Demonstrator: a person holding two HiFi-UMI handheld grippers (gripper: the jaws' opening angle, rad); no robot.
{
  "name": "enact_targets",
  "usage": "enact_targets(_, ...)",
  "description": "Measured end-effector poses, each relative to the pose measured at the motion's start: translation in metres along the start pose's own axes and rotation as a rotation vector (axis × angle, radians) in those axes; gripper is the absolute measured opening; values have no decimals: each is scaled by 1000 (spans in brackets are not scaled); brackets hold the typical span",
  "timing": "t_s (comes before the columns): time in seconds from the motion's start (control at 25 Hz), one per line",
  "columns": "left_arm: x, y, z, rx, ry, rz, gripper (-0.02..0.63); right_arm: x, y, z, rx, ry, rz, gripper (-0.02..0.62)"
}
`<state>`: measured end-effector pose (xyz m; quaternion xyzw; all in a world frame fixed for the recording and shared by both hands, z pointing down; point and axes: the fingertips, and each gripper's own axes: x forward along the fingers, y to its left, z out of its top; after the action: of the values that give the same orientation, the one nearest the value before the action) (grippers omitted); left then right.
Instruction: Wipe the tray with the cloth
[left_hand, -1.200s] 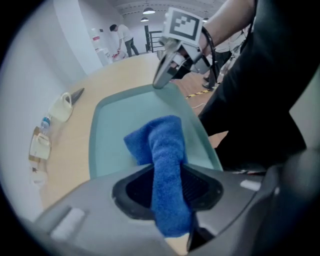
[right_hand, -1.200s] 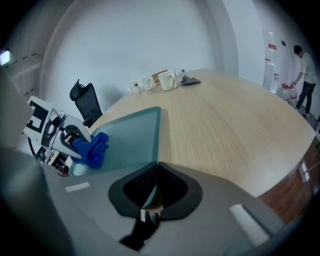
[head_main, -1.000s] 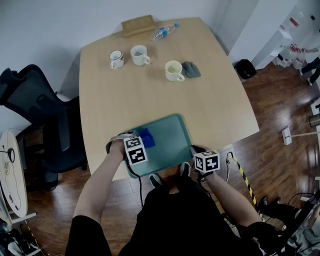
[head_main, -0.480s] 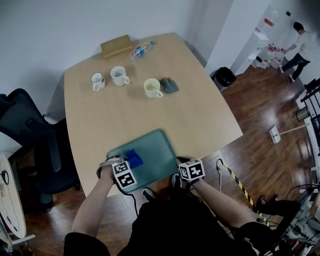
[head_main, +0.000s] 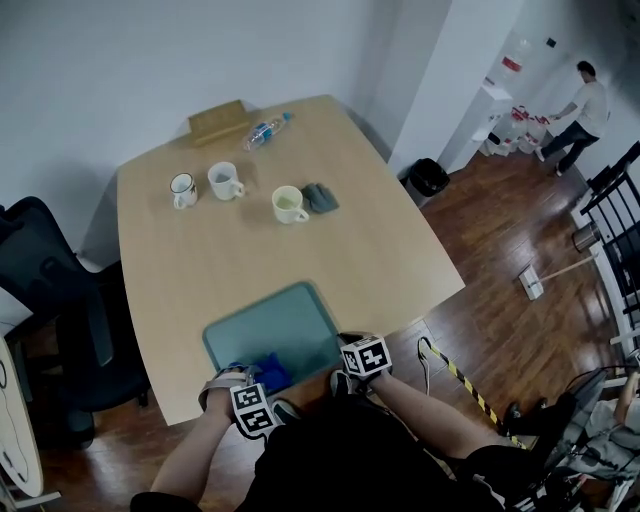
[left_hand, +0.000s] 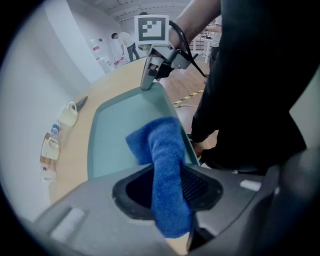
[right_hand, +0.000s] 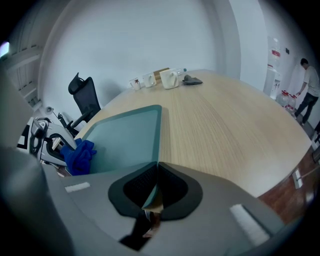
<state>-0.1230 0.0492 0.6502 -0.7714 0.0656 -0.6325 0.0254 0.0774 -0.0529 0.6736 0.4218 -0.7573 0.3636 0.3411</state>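
Note:
A teal tray (head_main: 285, 325) lies at the near edge of the light wood table (head_main: 200, 250). At the tray's near edge my left gripper (head_main: 264, 380) is shut on a blue cloth (head_main: 268, 371), pointing steeply down. In the left gripper view the cloth (left_hand: 167, 170) runs up between the jaws and folds over onto the tray (left_hand: 112, 135). My right gripper (head_main: 338, 374) is shut on the tray's near right corner. The right gripper view shows the tray's rim (right_hand: 159, 125) pinched between its pads (right_hand: 150, 182), with the cloth (right_hand: 79, 155) at the left.
At the far end of the table stand three mugs (head_main: 182, 188) (head_main: 224, 181) (head_main: 289, 204), beside a grey rag (head_main: 320, 197), a water bottle (head_main: 265, 129) and a wooden box (head_main: 218, 120). A black office chair (head_main: 40, 290) is left of the table. A person (head_main: 580, 105) stands far right.
My left gripper has dragged the blue cloth from the tray's far left part toward me to its near edge. My right gripper has stayed on the tray's corner.

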Motion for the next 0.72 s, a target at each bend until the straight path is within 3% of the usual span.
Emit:
enact_targets(0.16, 3, 26, -15, -3, 16, -35, 140, -3, 1, 3, -5, -8, -5, 15)
enact_targets(0.48, 4, 154, -78, -48, 146, 98, 142, -3, 6, 7, -9, -12, -3, 16)
enact_targets(0.72, 3, 138, -61, -10, 150, 188, 138, -2, 1, 4, -2, -3, -8, 17)
